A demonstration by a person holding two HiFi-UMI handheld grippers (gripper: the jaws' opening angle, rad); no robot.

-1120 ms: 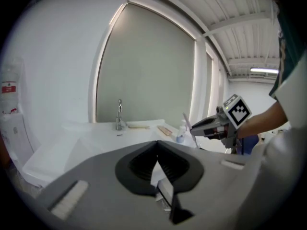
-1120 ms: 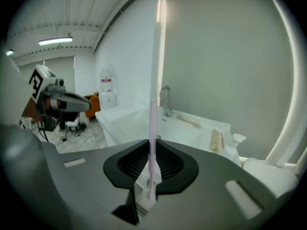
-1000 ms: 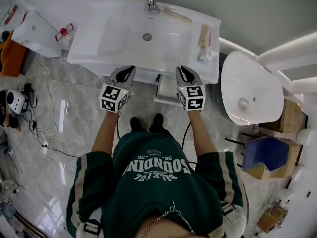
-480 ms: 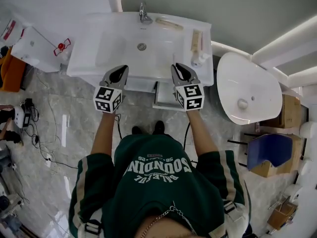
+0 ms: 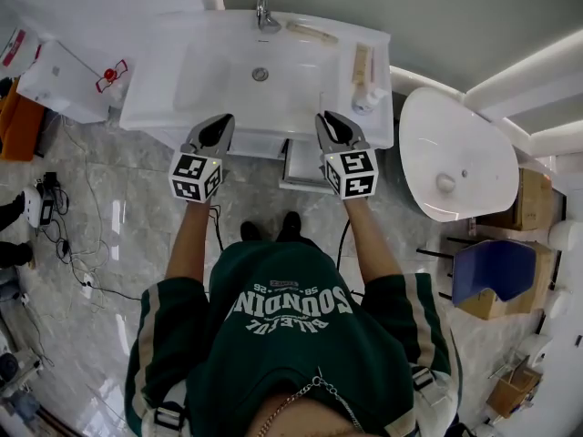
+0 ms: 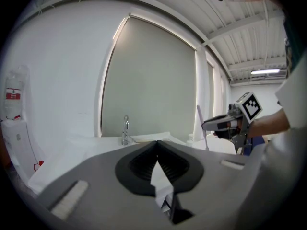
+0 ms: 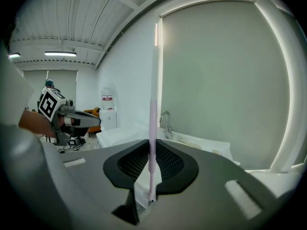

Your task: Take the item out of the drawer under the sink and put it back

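Left tongs [image 6: 157, 144]: jaws together, nothing between.
Faucet [image 6: 125, 130]: upright beyond the tips, on white sink [image 6: 86, 145].
Right tongs [image 6: 207, 125]: at right, gripping thin pink stick [image 6: 198, 116].

From the head we look steeply down on the sink [image 5: 260, 71] from well above. The two gripper views sit low, close behind their jaws, facing level across the basin — all three share the faucet [image 5: 264, 12].

1. The sink [image 5: 209, 80] is seen as smooth, glossy white ceramic.
2. The faucet [image 5: 265, 14] is shown in shiny metal.
3. The floor [image 5: 118, 226] is laid with polished grey stone-like tiles.
4. The right gripper [image 7: 149, 145] is moulded in matt grey plastic, with black ribbed pads [image 7: 169, 163].
5. The pink stick [image 7: 152, 123] is seen as smooth plastic.
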